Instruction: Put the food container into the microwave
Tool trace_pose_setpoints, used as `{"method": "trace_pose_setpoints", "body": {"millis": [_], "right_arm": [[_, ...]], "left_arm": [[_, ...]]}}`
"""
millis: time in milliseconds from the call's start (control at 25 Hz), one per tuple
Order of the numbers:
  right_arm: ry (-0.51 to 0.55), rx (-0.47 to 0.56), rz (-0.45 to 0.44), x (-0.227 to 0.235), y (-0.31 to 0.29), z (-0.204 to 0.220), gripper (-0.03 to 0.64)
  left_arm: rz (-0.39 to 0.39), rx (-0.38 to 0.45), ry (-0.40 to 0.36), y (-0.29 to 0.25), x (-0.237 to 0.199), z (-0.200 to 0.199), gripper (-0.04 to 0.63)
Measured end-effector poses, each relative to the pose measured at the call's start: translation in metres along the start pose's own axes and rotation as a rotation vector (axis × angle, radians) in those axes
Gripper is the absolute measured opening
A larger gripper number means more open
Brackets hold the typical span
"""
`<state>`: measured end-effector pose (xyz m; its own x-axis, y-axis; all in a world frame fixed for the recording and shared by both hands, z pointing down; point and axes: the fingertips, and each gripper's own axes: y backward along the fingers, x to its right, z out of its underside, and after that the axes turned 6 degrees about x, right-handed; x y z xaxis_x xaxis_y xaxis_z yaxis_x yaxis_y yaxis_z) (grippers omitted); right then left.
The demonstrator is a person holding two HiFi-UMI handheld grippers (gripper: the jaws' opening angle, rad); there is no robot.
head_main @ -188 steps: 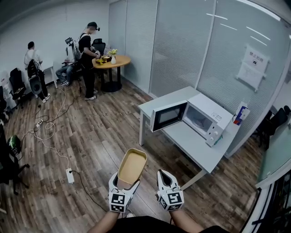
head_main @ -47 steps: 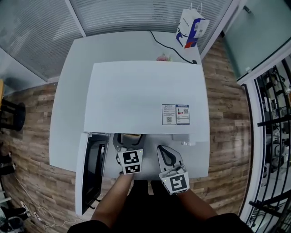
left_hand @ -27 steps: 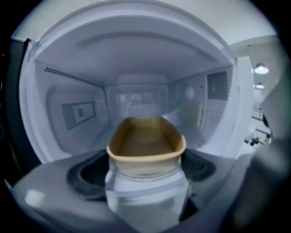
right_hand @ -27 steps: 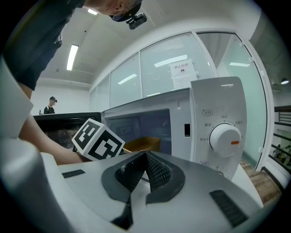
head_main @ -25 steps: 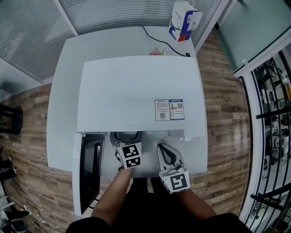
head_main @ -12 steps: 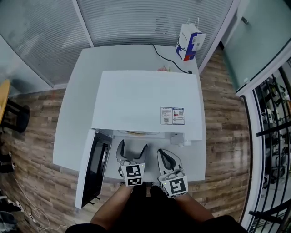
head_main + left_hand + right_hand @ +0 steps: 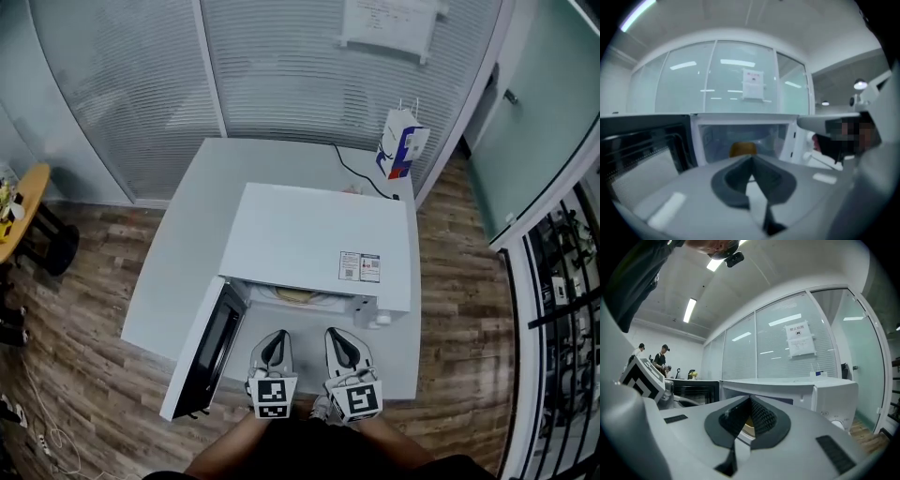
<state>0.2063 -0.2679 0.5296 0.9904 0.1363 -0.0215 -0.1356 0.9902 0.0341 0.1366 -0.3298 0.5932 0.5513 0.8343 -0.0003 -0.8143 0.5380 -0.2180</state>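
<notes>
The tan food container (image 7: pixel 296 295) sits inside the open white microwave (image 7: pixel 309 239); only its near rim shows under the top. In the left gripper view the container (image 7: pixel 743 149) stands in the middle of the cavity, beyond my jaws. My left gripper (image 7: pixel 276 339) is shut and empty, held over the table just in front of the opening. My right gripper (image 7: pixel 339 337) is beside it, also shut and empty. The microwave door (image 7: pixel 211 352) hangs open to the left.
The microwave stands on a white table (image 7: pixel 187 272) against a glass wall with blinds. A blue and white paper bag (image 7: pixel 401 145) and a black cord (image 7: pixel 352 169) are at the table's far right. A round wooden table (image 7: pixel 19 202) is at the far left.
My left gripper carried the container into the microwave, opened, came back out without it and has now shut. The right gripper stayed shut. The head view has pulled back.
</notes>
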Motion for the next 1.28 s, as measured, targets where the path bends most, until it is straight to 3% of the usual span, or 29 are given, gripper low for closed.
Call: {"method": "trace_pose_setpoints", "body": {"millis": [280, 800, 1280], "right_arm": [[0.018, 0.048, -0.014, 0.0, -0.001, -0.021, 0.006], [0.049, 0.076, 0.004, 0.015, -0.003, -0.044, 0.006], [0.056, 0.061, 0.039, 0.03, 0.003, -0.042, 0.006]], "left_arm": [[0.032, 0.04, 0.02, 0.018, -0.001, -0.019, 0.005], [-0.022, 0.121, -0.038, 0.012, -0.012, -0.058, 0.005], [-0.023, 0.106, -0.057, 0.008, -0.005, -0.055, 0.005]]}}
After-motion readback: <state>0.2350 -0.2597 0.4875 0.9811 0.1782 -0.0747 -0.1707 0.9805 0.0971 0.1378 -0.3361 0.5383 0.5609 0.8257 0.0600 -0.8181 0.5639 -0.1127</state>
